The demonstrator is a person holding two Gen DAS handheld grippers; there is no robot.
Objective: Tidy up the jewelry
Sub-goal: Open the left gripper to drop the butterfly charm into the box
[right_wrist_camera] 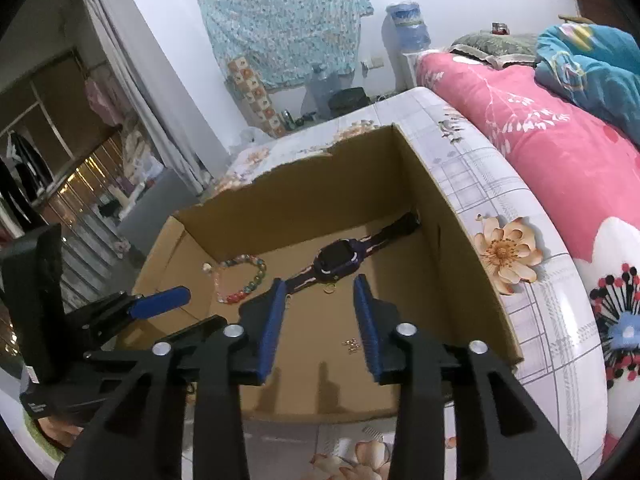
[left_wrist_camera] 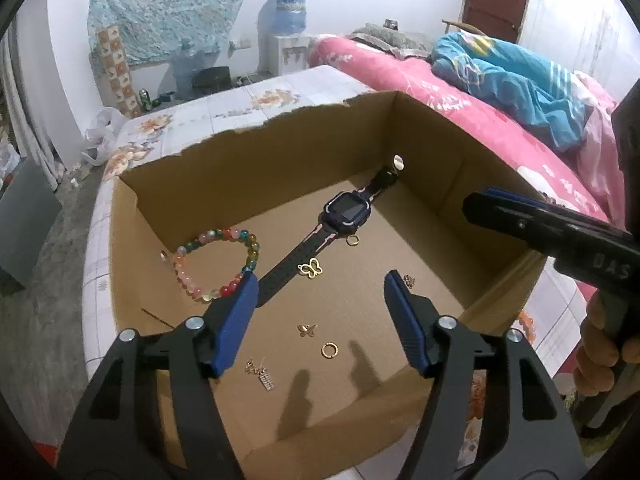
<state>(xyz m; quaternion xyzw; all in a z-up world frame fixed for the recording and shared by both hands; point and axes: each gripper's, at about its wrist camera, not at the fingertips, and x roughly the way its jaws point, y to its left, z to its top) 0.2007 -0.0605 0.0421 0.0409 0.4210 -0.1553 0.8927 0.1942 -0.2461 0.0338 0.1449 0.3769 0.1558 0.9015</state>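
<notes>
An open cardboard box holds the jewelry. Inside lie a dark smartwatch, a coloured bead bracelet, a gold butterfly pendant, a small butterfly charm, a gold ring, a small hoop and dangling earrings. My left gripper is open and empty above the box floor. My right gripper is open and empty over the box's near side; the watch and bracelet lie beyond it. A small gold cluster lies by its right finger.
The box sits on a floral tablecloth. A bed with pink and blue bedding is to the right. A water dispenser stands at the far wall. The right gripper shows in the left wrist view.
</notes>
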